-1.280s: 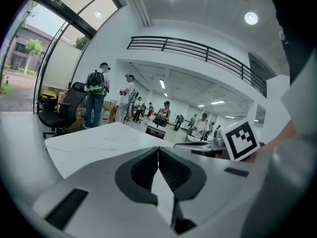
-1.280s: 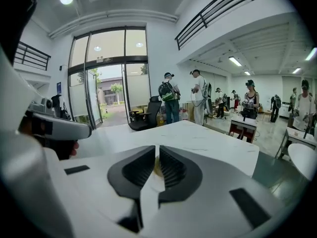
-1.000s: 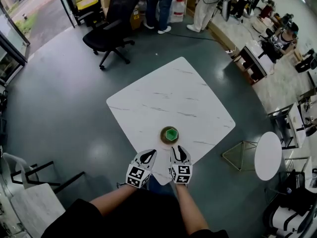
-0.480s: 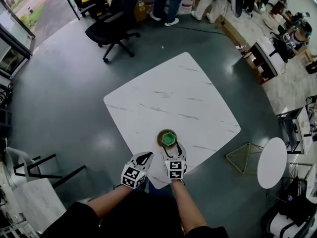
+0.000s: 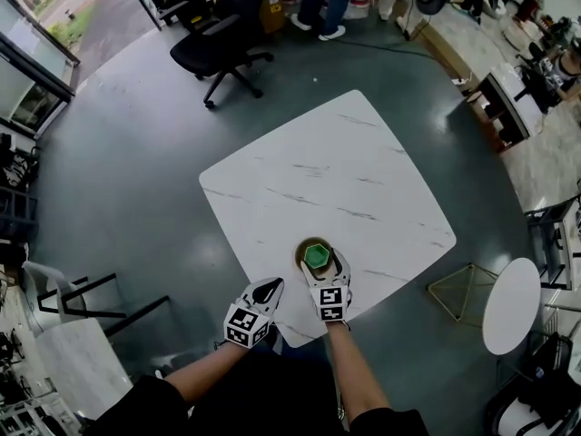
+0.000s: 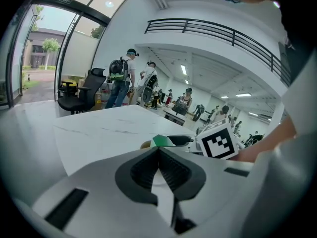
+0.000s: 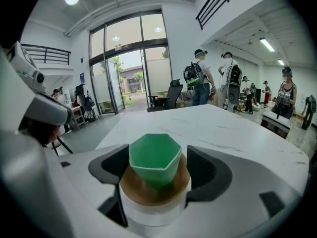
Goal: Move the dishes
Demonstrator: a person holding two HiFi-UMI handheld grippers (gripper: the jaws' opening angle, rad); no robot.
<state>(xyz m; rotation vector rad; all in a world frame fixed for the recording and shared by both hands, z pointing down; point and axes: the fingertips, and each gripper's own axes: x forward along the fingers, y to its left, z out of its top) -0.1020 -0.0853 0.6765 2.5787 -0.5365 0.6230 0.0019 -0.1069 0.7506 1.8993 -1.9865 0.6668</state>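
A green hexagonal cup [image 5: 316,257] [image 7: 154,157] stands on a brown saucer [image 7: 143,191] near the front corner of the white marble table [image 5: 327,180]. My right gripper [image 5: 320,265] [image 7: 158,168] is open. Its jaws have just been opening and now stand wide on either side of the cup and saucer, with the pads [image 7: 204,168] apart from the cup. My left gripper [image 5: 271,286] [image 6: 158,151] is shut on nothing. It hovers over the table's front edge, left of the right gripper. In the left gripper view the cup [image 6: 162,141] shows just beyond its tips.
A black office chair [image 5: 222,39] and standing people are beyond the table's far side. A small round white table [image 5: 511,305] and a wire-frame stand [image 5: 457,293] sit to the right. A chair frame [image 5: 86,298] is at the left. Dark floor surrounds the table.
My right gripper has moved forward and down to the cup, and its jaws have spread wide around it. The left gripper has sunk a little at the table's edge.
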